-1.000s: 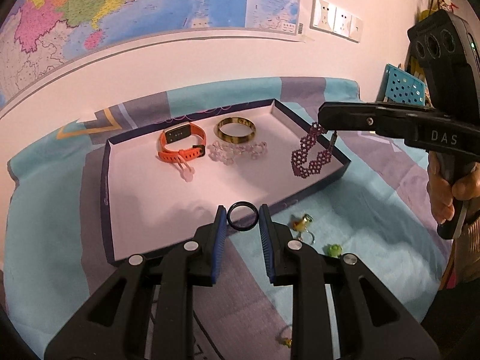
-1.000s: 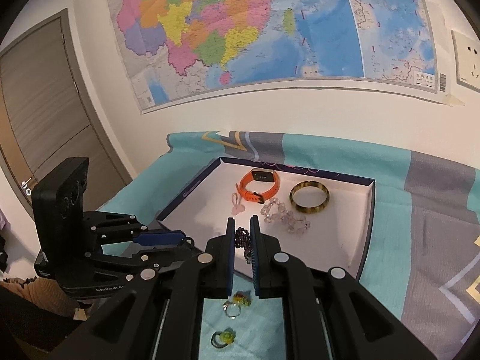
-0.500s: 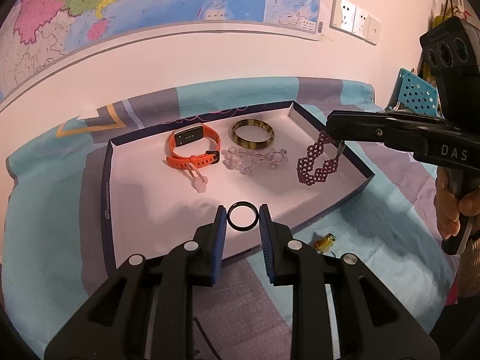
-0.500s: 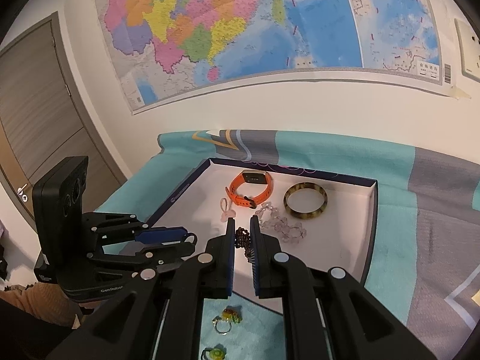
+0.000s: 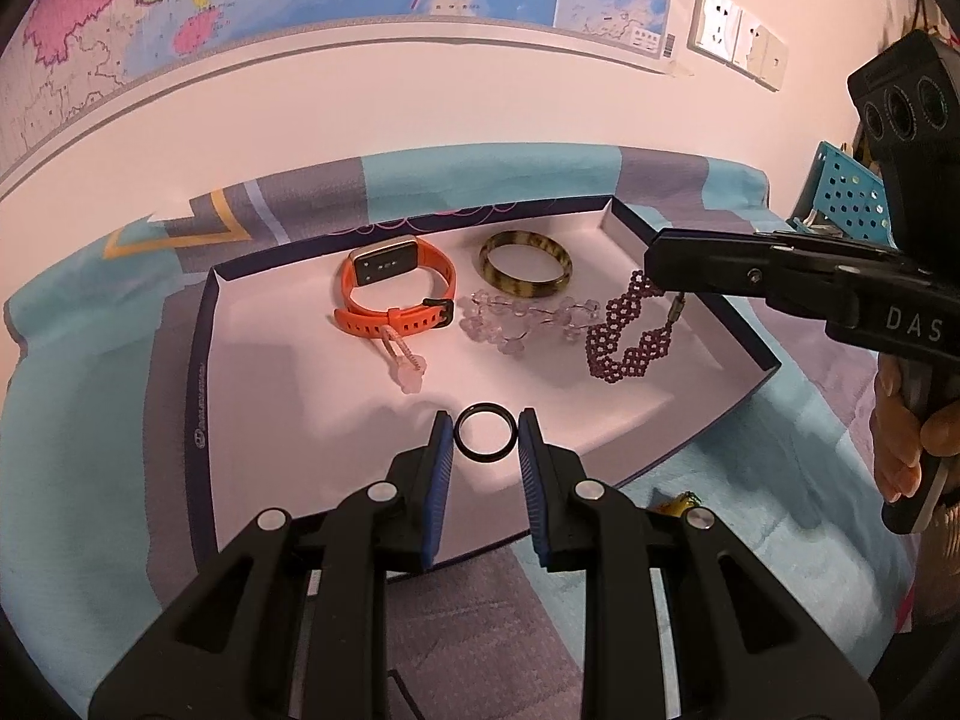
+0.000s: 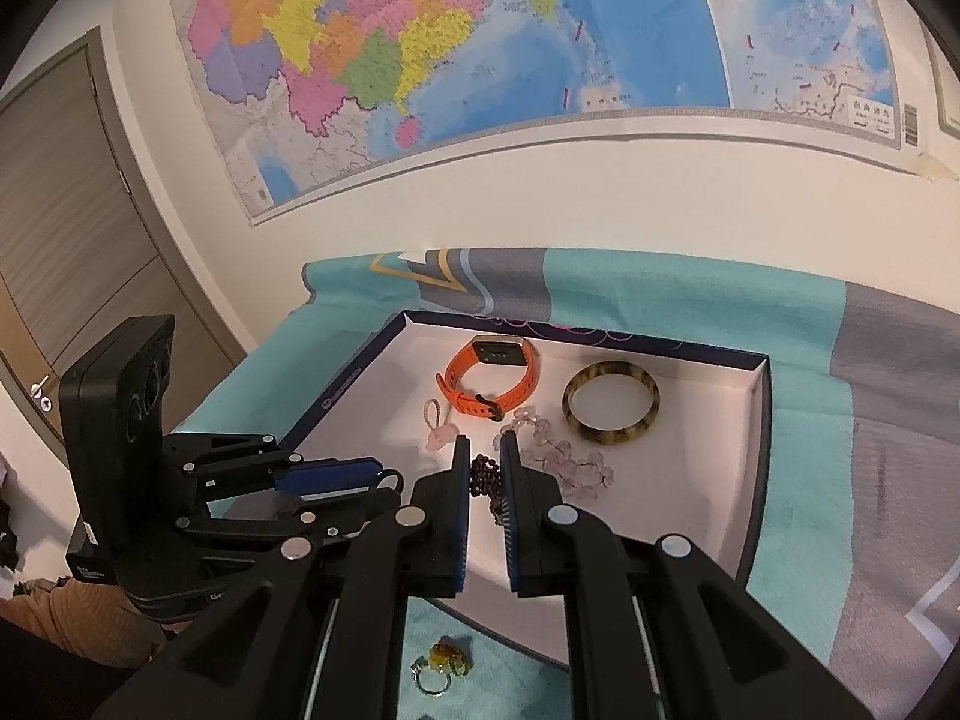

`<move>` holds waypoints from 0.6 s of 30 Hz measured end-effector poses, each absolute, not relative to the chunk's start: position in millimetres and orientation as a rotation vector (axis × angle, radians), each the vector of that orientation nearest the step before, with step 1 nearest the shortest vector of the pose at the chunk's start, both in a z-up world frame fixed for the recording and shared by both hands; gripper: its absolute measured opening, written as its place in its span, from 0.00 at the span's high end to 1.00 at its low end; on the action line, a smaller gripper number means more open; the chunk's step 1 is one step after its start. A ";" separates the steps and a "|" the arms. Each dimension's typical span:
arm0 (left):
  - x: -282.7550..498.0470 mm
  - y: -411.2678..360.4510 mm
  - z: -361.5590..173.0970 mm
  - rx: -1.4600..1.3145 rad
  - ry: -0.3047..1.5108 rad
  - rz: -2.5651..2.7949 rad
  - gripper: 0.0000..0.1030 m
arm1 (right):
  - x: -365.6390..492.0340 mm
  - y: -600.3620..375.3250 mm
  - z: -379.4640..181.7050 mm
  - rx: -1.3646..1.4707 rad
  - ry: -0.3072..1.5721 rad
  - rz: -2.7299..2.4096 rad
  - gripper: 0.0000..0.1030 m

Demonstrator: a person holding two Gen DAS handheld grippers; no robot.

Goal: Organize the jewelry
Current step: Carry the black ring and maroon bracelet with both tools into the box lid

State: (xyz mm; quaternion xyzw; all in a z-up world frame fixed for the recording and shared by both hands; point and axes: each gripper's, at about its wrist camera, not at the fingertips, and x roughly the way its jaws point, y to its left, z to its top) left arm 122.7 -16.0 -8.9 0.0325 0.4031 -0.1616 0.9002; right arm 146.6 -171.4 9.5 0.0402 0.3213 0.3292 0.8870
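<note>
The left gripper (image 5: pixel 485 433) is gripping a thin black ring (image 5: pixel 485 434) edge-on between its blue pads, the ring's open face turned toward the camera; it is hanging above the near part of the white tray (image 5: pixel 204 360), with bare floor directly under it and the orange watch band (image 5: pixel 396 294) farther off; the right gripper (image 6: pixel 483 468) is closed on one end of a dark purple beaded bracelet (image 5: pixel 621 330), whose long axis is dangling downward from the jaws toward the right side of the tray, its lower loops seeming to touch or nearly touch the floor just right of the clear bead bracelet (image 5: pixel 528 321); the tortoiseshell bangle (image 5: pixel 525 264) is lying beyond that, toward the far wall; both loads are sitting over the tray already, so the coming move looks like a short lowering and release; the bracelet appears closer to landing than the ring; outside the near edge, on the teal cloth, a yellow-stoned ring (image 6: pixel 444 663) is waiting, nearer the right gripper
</note>
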 end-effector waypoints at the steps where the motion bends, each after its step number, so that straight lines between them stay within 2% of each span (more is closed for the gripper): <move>1: 123.9 -15.8 -9.8 0.066 0.837 -0.333 0.78 | 148.0 -170.7 8.7 0.084 0.670 0.683 0.92; 18: 136.9 -17.8 -15.0 0.072 0.861 -0.317 0.78 | 161.1 -168.2 2.6 0.112 0.684 0.678 0.92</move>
